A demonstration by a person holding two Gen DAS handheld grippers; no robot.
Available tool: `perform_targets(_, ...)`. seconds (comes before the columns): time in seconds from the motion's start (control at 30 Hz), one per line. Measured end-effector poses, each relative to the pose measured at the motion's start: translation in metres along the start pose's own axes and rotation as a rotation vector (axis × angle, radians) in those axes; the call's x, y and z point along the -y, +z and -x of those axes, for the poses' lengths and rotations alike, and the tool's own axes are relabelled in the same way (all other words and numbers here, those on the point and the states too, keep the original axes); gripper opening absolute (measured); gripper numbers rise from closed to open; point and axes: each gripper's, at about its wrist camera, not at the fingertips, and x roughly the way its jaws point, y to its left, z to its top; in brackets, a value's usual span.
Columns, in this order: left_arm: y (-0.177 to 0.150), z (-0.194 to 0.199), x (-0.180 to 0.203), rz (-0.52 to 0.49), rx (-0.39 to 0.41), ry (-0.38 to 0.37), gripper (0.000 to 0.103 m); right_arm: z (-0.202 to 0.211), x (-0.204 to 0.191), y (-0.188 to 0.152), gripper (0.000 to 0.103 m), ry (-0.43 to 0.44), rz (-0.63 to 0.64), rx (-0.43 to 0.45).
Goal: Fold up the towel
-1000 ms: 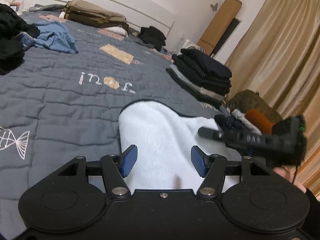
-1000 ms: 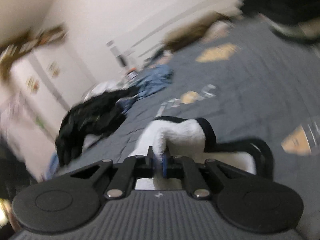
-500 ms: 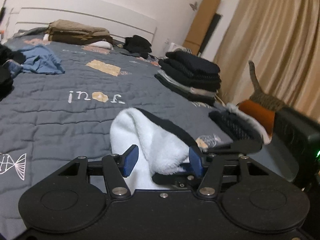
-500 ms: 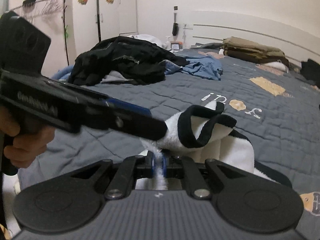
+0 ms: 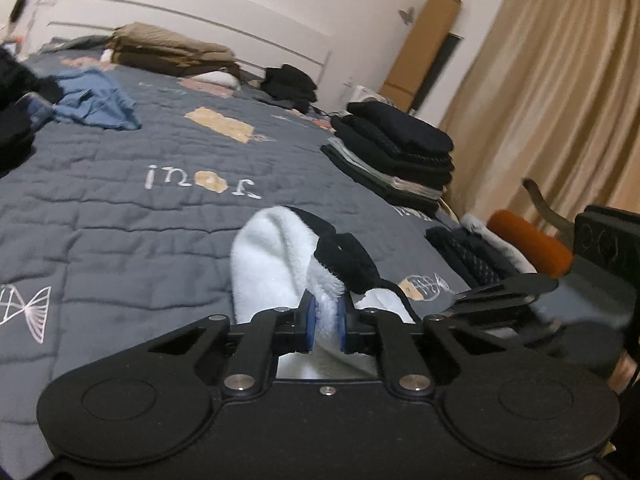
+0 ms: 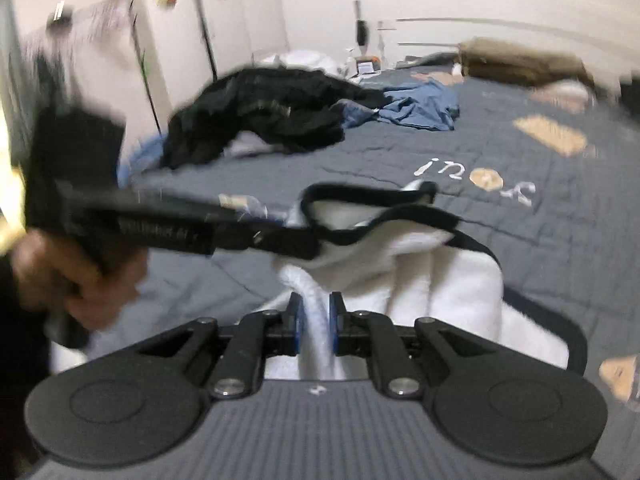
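Observation:
A white fleece towel (image 5: 272,256) with a black border lies bunched on the grey quilt (image 5: 120,220). My left gripper (image 5: 325,320) has its blue pads closing on a raised white fold of the towel, and the pads press on it. The right wrist view shows that gripper from the side, a hand (image 6: 80,280) holding it, its tip at the towel's black edge. My right gripper (image 6: 315,320) holds another fold of the towel (image 6: 432,280) between its pads, and its jaws are starting to open. The right gripper's fingers (image 5: 504,292) show low on the right in the left wrist view.
A stack of dark folded clothes (image 5: 396,152) sits at the bed's right edge, with an orange roll (image 5: 528,248) and curtain (image 5: 560,80) beyond. A blue garment (image 5: 96,100) and a black clothes heap (image 6: 260,116) lie far left. Tan folded clothes (image 5: 172,48) sit by the headboard.
My left jaws have closed from wide apart onto the towel fold. The right gripper has drawn away to the right in the left wrist view, and its pads stand slightly further apart.

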Motion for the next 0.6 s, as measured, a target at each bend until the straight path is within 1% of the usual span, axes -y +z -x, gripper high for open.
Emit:
perform_targets(0.03,0.000,0.001,0.001,-0.008,-0.005,0.012,0.011,0.008,0.010,0.002,0.012,0.010,-0.047,0.023)
perform_targets(0.1,-0.001,0.002,0.002,-0.022,-0.017,0.033,0.011,0.017,0.034,0.000,0.014,-0.050,-0.150,0.101)
perform_targets(0.17,-0.003,0.004,0.002,-0.024,-0.028,0.043,0.011,0.019,0.054,-0.006,0.014,-0.076,-0.235,0.126)
perform_targets(0.27,-0.005,0.004,0.000,-0.019,-0.040,0.037,0.011,0.020,0.083,-0.016,0.018,-0.115,-0.361,0.163)
perform_targets(0.33,-0.006,0.003,-0.001,-0.011,-0.043,0.034,0.011,0.009,0.098,-0.025,0.020,-0.128,-0.431,0.165)
perform_targets(0.4,-0.006,0.002,-0.002,0.001,-0.047,0.029,0.011,-0.003,0.108,-0.032,0.023,-0.134,-0.490,0.144)
perform_targets(0.47,-0.007,0.002,-0.002,0.005,-0.050,0.024,0.011,-0.014,0.115,-0.038,0.026,-0.117,-0.543,0.131)
perform_targets(0.53,-0.007,0.002,-0.003,0.008,-0.053,0.020,0.011,-0.024,0.118,-0.040,0.032,-0.080,-0.572,0.123)
perform_targets(0.6,-0.007,0.002,-0.004,0.013,-0.054,0.019,0.011,-0.030,0.115,-0.041,0.034,-0.080,-0.570,0.106)
